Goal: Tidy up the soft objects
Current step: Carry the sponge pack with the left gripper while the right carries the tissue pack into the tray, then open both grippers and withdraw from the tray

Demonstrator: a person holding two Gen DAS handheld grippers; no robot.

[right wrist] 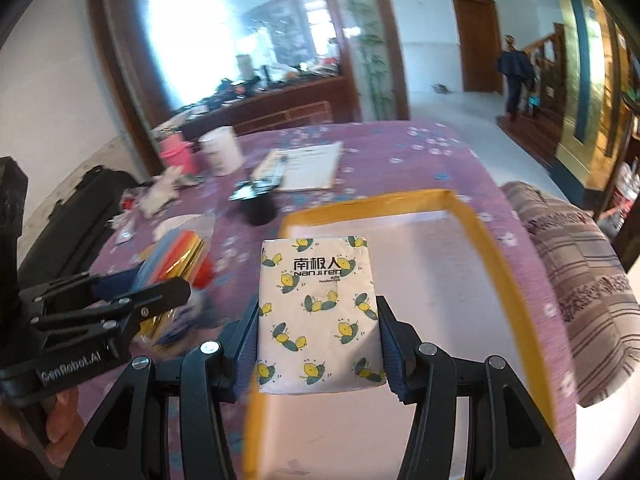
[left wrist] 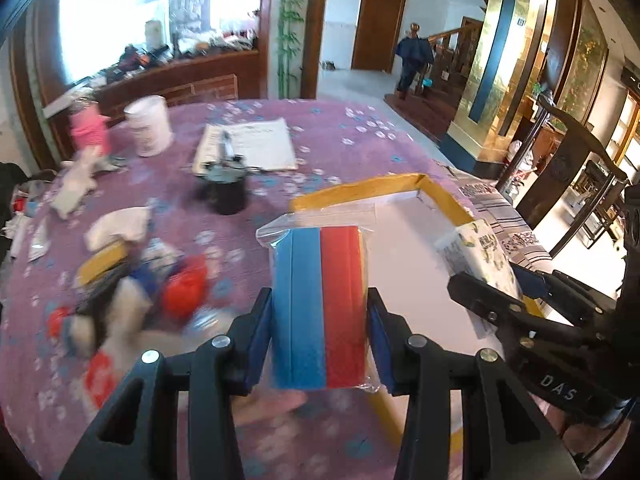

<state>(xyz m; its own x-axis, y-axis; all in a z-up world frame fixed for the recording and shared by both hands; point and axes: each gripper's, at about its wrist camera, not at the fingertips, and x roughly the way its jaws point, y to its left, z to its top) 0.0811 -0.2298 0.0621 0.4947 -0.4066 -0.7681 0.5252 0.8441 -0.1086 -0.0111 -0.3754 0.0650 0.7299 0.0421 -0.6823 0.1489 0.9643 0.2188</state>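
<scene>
The left claw (left wrist: 320, 312) is gripping a bagged sponge pack (left wrist: 320, 304); the right claw (right wrist: 318, 344) is gripping a tissue pack (right wrist: 318, 312) at frame centre over the tray (right wrist: 496, 248).

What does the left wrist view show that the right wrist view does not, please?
Only the left wrist view shows the blue and red faces of the bagged sponge pack clamped in the left gripper. Only the right wrist view shows the printed front of the lemon-patterned tissue pack clamped in the right gripper. Both show the yellow-rimmed tray, the purple tablecloth and the white cup.
</scene>
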